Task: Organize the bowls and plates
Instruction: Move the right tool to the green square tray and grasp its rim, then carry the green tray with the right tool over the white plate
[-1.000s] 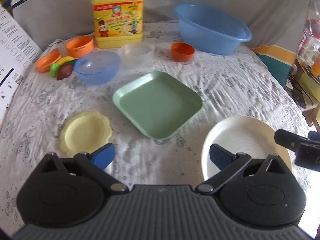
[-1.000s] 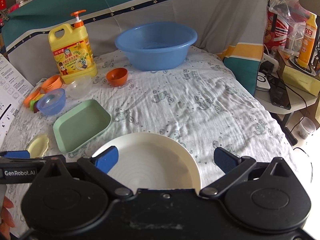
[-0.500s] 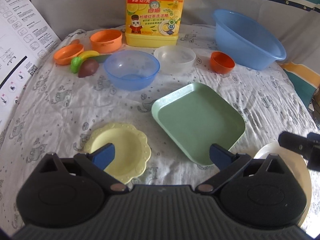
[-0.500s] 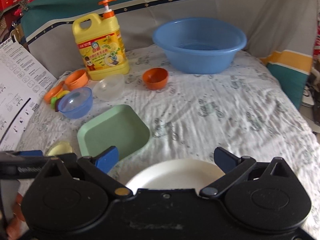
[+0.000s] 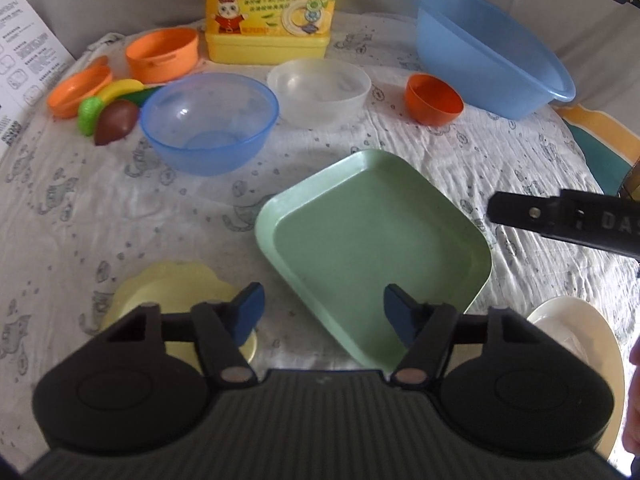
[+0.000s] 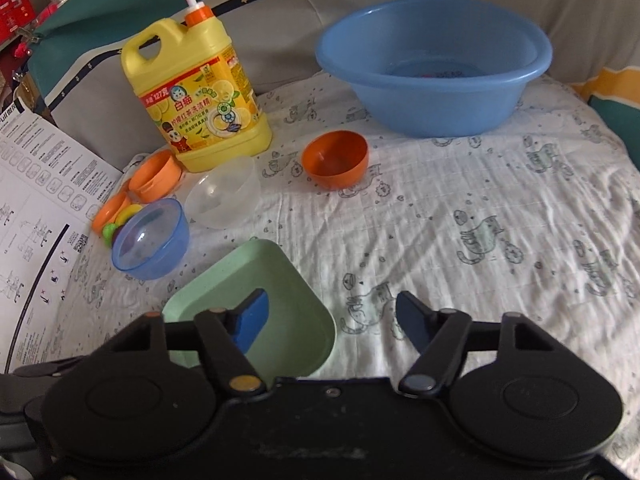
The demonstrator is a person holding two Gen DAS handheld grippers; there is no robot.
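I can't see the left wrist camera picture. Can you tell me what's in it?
The open left gripper hovers over the near corner of a green square plate on a cat-print cloth. A yellow plate lies left; a blue bowl, clear bowl and orange bowl sit behind.

A square green plate (image 5: 376,248) lies flat at the centre of the cloth. A scalloped yellow plate (image 5: 172,292) lies left of it, a white round plate (image 5: 580,328) right. Behind stand a blue bowl (image 5: 208,120), clear bowl (image 5: 318,90) and tilted orange bowl (image 5: 434,100).

Bare cloth fills the right of the right wrist view; bowls and the detergent jug (image 6: 200,92) crowd its upper left.
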